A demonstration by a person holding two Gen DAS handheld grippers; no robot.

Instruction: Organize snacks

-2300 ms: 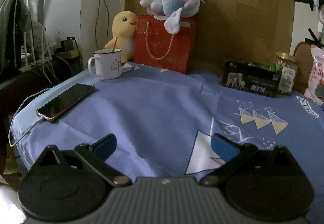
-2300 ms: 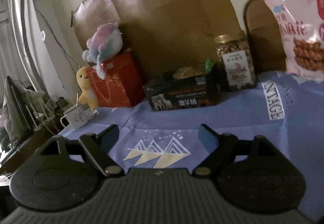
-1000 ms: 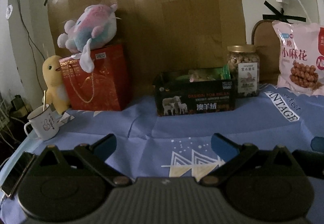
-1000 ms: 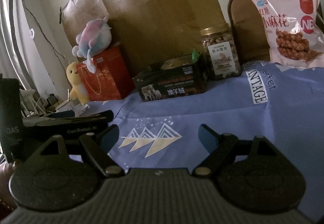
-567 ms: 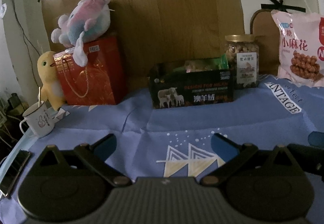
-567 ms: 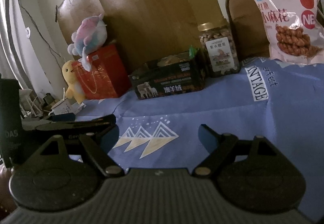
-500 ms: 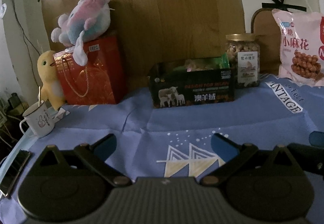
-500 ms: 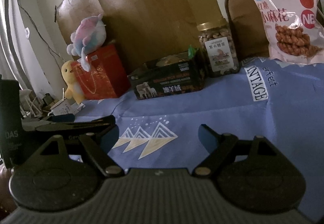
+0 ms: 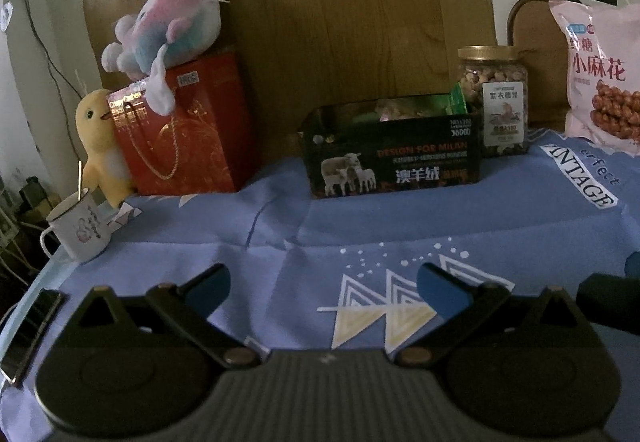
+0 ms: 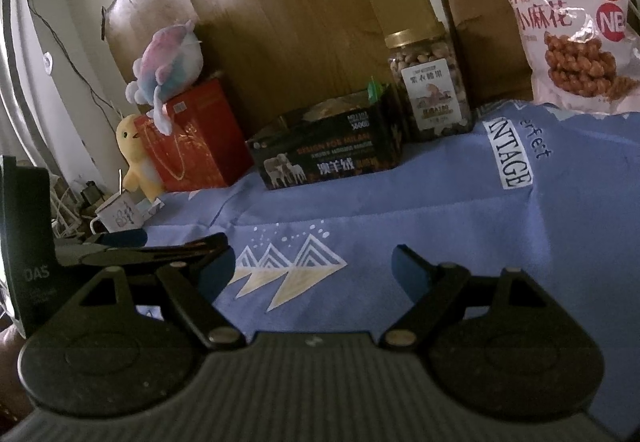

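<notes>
Both tools hang empty with fingers spread, the left tool [image 9: 322, 290] and the right tool [image 10: 312, 266]. The dark snack box [image 10: 326, 158] sits well ahead; beside it stands the nut jar [image 10: 430, 86], the pink bag [image 10: 576, 26] beyond, so the right tool looks nearer.

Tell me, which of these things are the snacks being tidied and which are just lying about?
For the job: nut jar, pink snack bag, black box holding packets.

Just lying about: plush fish, red gift bag, yellow duck, mug, phone.
</notes>
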